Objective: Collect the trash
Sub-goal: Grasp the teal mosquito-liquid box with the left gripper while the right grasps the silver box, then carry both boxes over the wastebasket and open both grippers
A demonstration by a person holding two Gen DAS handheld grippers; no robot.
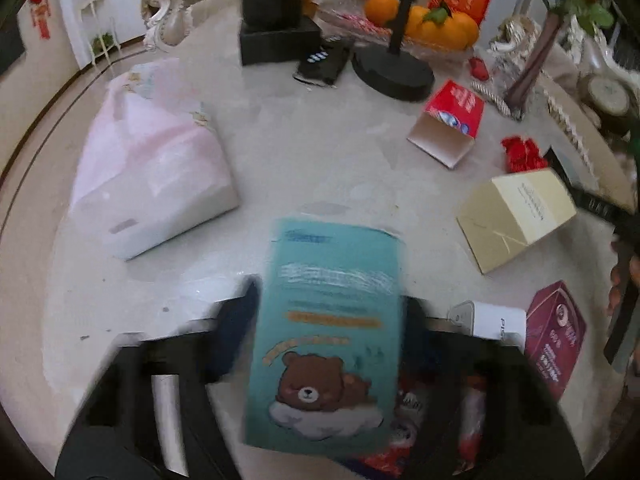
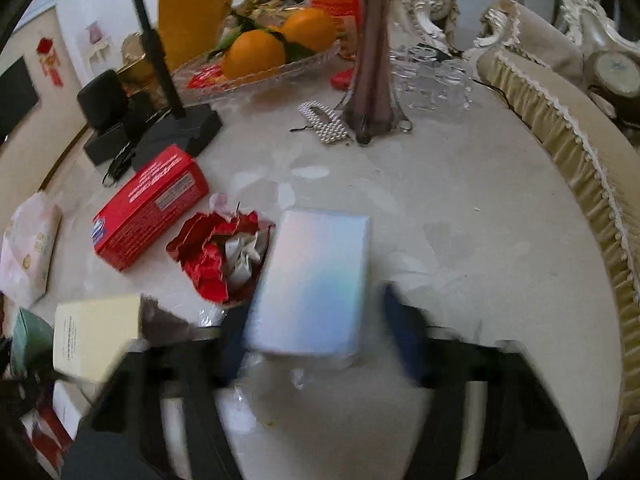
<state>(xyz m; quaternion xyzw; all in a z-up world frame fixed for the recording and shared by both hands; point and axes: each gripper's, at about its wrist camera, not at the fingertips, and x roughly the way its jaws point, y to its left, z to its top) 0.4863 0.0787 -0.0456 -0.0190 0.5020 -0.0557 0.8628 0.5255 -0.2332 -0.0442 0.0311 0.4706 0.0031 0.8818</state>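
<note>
Both claws are working over the table (image 2: pixel 460 208).
Left gripper (image 1: pixel 328 312) is clamping a teal box (image 1: pixel 324 320); right gripper (image 2: pixel 316 320) is flanking a silver box (image 2: pixel 312 280), contact unclear, red wrapper (image 2: pixel 216 252) at ten o'clock.

Home living room; ornate sofa (image 2: pixel 560 128); fruit bowl (image 2: pixel 256 76) on table (image 2: pixel 460 208)

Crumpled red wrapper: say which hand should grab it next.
Right, probably. The crumpled red wrapper lies just beside the right gripper, against the shiny box between its fingers. The left gripper is farther off and clamps a teal box.
</note>
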